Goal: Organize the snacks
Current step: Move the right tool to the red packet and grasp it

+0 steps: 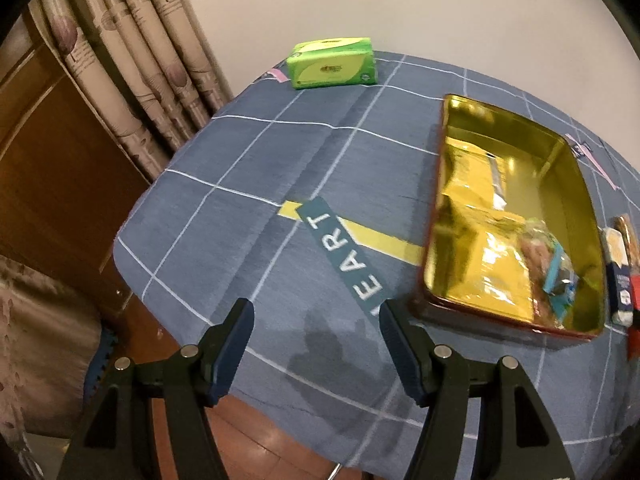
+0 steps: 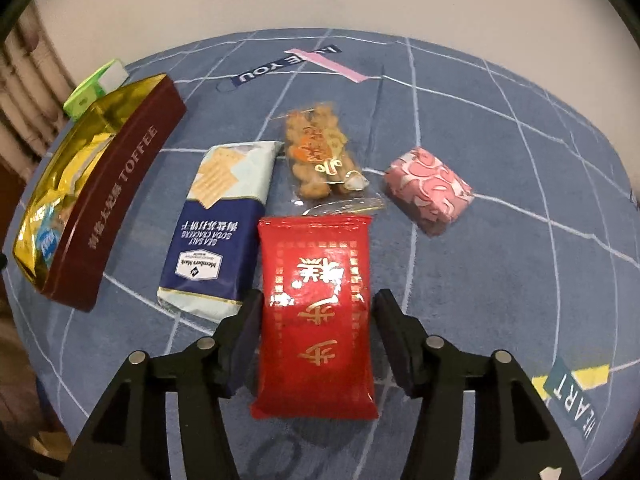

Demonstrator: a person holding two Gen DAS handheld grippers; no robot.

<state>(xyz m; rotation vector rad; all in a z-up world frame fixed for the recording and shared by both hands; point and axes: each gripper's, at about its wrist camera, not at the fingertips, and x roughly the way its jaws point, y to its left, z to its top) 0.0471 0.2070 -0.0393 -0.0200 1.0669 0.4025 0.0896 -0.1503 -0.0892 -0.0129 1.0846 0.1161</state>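
A dark red toffee tin with a gold inside lies open on the blue cloth and holds a yellow packet and a clear blue-trimmed packet. My right gripper is open, its fingers on either side of a red snack packet lying flat on the table. Beside it lie a blue soda cracker pack, a clear bag of brown biscuits and a small pink wrapped box. My left gripper is open and empty, low over the cloth left of the tin.
A green tissue pack sits at the table's far edge near the wall. Curtains and a wooden door stand left of the table. The table edge and red floor lie below my left gripper.
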